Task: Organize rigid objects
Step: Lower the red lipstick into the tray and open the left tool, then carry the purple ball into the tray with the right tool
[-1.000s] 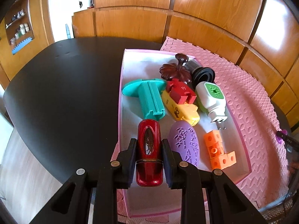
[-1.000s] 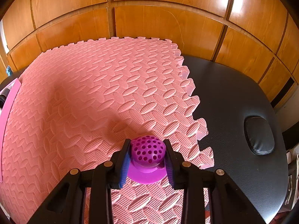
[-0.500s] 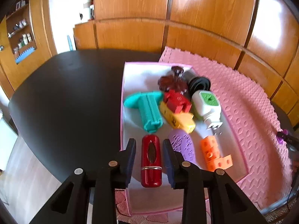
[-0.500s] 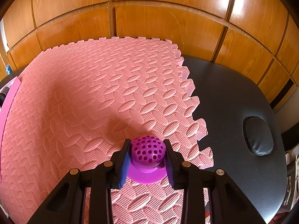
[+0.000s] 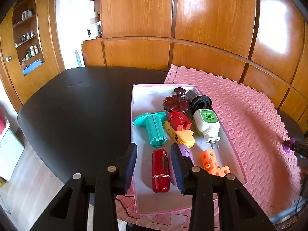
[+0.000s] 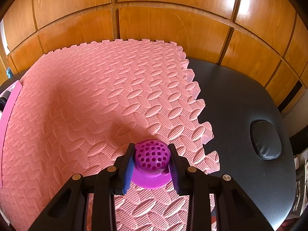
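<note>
A: Lying flat inside the pink tray (image 5: 237,155), near its front left corner: red capsule (image 5: 160,170). Left gripper (image 5: 154,166) opening, pads flanking the capsule without touching.

B: Gripping tight on the purple perforated dome (image 6: 152,158), right gripper (image 6: 151,170), hovering near the foam mat (image 6: 96,105) edge; leaving wide bare mat for crossing toward the tray.

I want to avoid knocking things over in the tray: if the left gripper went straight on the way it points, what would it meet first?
Most likely the red capsule-shaped case, lying in the pink tray between the opening jaws of the left gripper, untouched by the pads. Beyond it lies the teal piece. Depth is hard to judge.
</note>
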